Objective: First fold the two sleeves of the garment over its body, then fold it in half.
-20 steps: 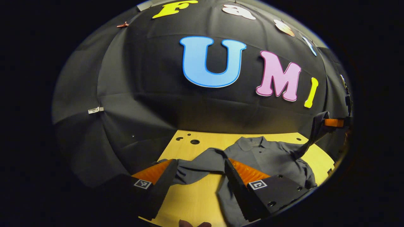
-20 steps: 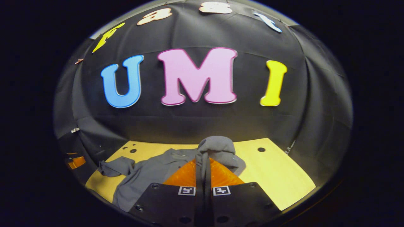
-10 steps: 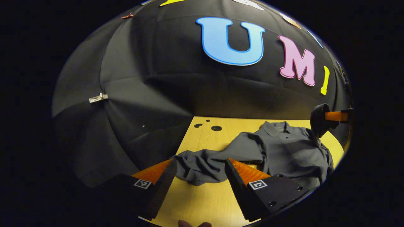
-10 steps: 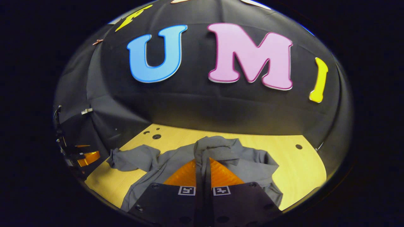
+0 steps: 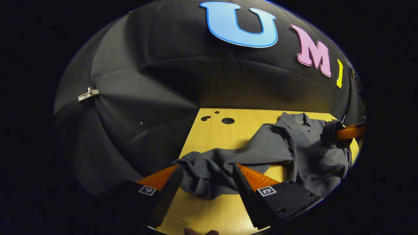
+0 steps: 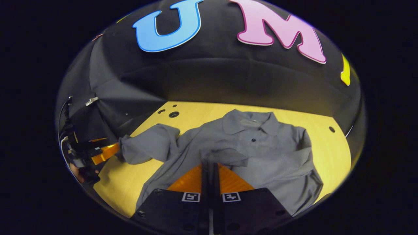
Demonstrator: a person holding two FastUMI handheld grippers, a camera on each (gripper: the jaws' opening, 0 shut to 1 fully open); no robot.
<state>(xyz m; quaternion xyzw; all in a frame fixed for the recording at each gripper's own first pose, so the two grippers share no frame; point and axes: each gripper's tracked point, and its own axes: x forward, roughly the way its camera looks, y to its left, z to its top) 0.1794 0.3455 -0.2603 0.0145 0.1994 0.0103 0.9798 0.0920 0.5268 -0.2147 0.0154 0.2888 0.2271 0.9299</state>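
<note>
A grey polo shirt (image 6: pixel 261 147) lies collar-far on the wooden table (image 6: pixel 323 147). My right gripper (image 6: pixel 209 162) is shut on the shirt's right sleeve (image 6: pixel 225 156), which is folded in over the chest and held low against the body. In the left gripper view that same gripper (image 5: pixel 347 132) shows at the far right with the sleeve bunched at its tips. My left gripper (image 5: pixel 205 167) stands open, low over the table, with the crumpled left sleeve (image 5: pixel 209 178) lying between its fingers. The left sleeve (image 6: pixel 147 148) stretches out to the side, the left gripper (image 6: pixel 103 153) at its end.
Round holes (image 5: pixel 227 120) mark the table's far left corner, and another hole (image 6: pixel 331 129) sits near the right edge. The black cloth wall (image 5: pixel 147 107) rises close behind and to the left of the table (image 5: pixel 212 140). A hand (image 6: pixel 81 174) holds the left gripper.
The right gripper has carried the right sleeve inward and down onto the shirt's chest. The left gripper, still open, has come lower and closer, so the left sleeve now lies between its fingers.
</note>
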